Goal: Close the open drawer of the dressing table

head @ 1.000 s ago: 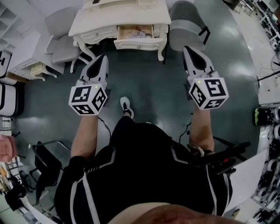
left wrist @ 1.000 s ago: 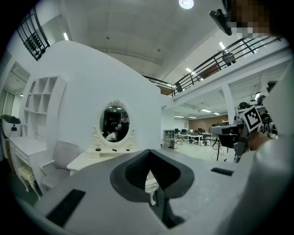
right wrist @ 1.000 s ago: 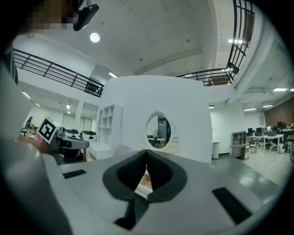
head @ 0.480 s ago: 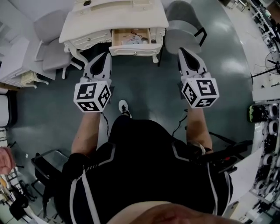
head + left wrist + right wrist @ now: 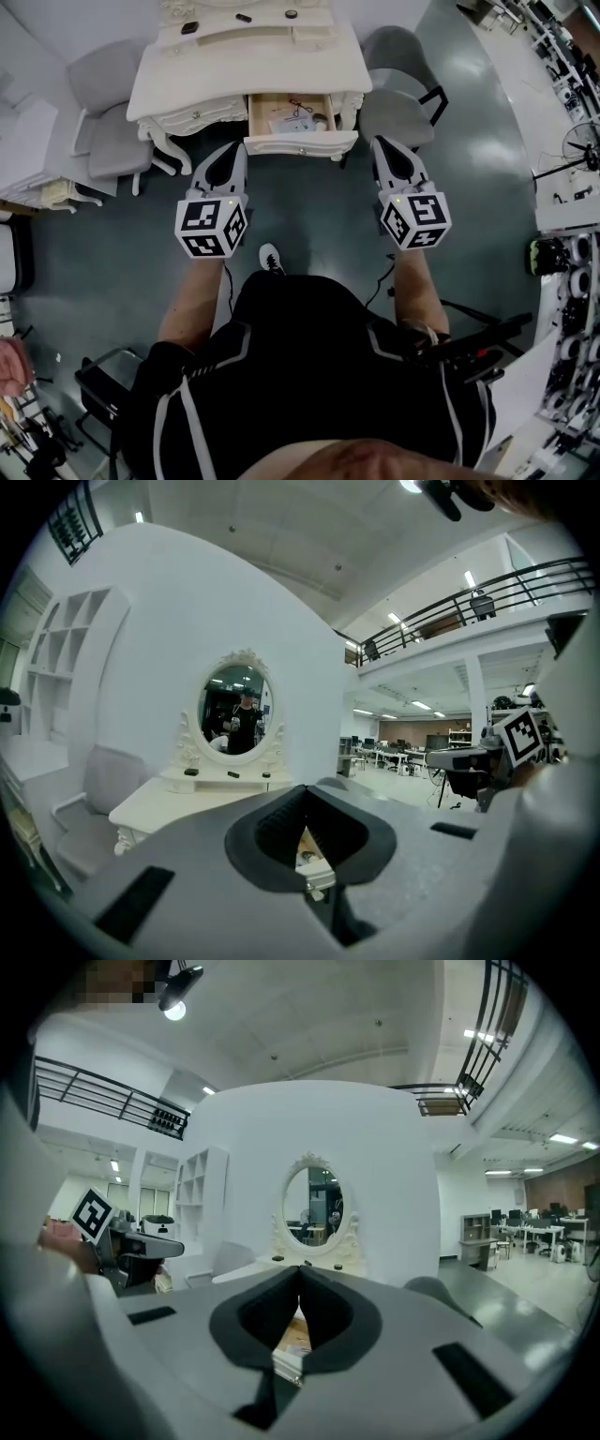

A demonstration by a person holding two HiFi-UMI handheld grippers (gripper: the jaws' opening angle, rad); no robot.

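The white dressing table stands at the top of the head view. Its middle drawer is pulled out, with papers and small items inside. My left gripper is held in the air just left of the drawer front, jaws closed together and empty. On the other side, near the drawer's right corner, my right gripper is also shut and empty. Neither touches the drawer. Through each gripper's jaw gap a slice of the drawer shows. The oval mirror rises behind the table.
One grey chair stands left of the table and another right behind it. Small dark items lie on the tabletop. The person's shoe is on the dark floor below the drawer. Benches with equipment line the right edge.
The person has stepped toward the table. Both grippers have moved forward and now flank the open drawer front. Their jaws stayed shut.
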